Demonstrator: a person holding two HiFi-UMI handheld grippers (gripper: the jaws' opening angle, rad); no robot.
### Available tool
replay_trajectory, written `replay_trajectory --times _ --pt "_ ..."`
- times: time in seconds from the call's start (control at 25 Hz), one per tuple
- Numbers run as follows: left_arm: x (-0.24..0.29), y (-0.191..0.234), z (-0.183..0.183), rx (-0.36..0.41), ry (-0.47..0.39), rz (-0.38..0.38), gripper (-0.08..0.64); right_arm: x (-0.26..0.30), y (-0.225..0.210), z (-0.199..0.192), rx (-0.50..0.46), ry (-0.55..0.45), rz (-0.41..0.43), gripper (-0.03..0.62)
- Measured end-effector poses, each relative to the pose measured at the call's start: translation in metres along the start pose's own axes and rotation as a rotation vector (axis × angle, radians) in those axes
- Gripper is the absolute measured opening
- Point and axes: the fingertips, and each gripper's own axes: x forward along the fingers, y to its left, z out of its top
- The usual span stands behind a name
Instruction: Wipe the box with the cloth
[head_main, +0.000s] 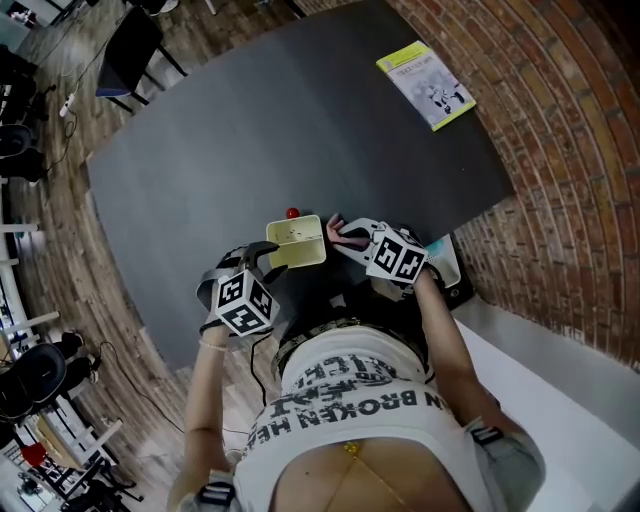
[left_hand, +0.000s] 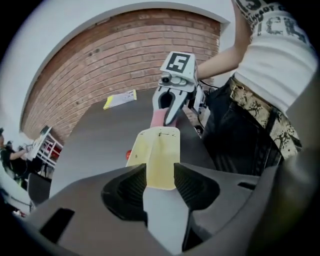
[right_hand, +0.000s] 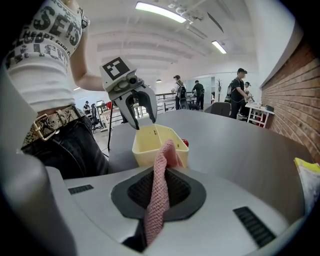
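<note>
A pale yellow open box (head_main: 296, 242) stands on the dark table (head_main: 250, 130) near its front edge. My left gripper (head_main: 268, 262) points steeply down at the box's near-left end. In the left gripper view the box (left_hand: 160, 155) shows between the spread fingers of that gripper (left_hand: 160, 172), and they do not seem to press on it. My right gripper (head_main: 345, 235) is shut on a pink cloth (right_hand: 159, 192). The cloth's free end hangs at the box's (right_hand: 150, 145) right-hand wall.
A small red object (head_main: 292, 213) lies just behind the box. A yellow-edged booklet (head_main: 426, 84) lies at the table's far right, by the brick floor. A black item (head_main: 450, 270) sits at the table's edge on my right. People (right_hand: 240, 90) stand far off.
</note>
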Motion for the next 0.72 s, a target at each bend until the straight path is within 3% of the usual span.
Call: replay_trajectory --times 0.2,0.36,0.44,0.56,0.72 --pt "-0.006 -0.002 -0.010 0.174 0.088 -0.062 0.155 -0.002 0.000 0.000 0.016 -0.005 -0.016 0.017" --pt "-0.011 0.011 -0.026 0.229 0.129 -0.063 0.155 -0.003 -0.001 0.000 0.038 -0.009 -0.037 0.017" --pt "-0.011 0.018 -0.036 0.292 0.172 -0.071 0.155 -0.003 -0.001 0.000 0.048 -0.011 -0.047 0.017" --pt "-0.007 0.028 -0.044 0.452 0.232 -0.062 0.155 -0.004 0.000 -0.001 0.071 -0.012 -0.066 0.017" --pt "0.004 0.029 -0.041 0.683 0.245 -0.079 0.155 -0.004 0.002 -0.005 0.104 -0.014 -0.092 0.017"
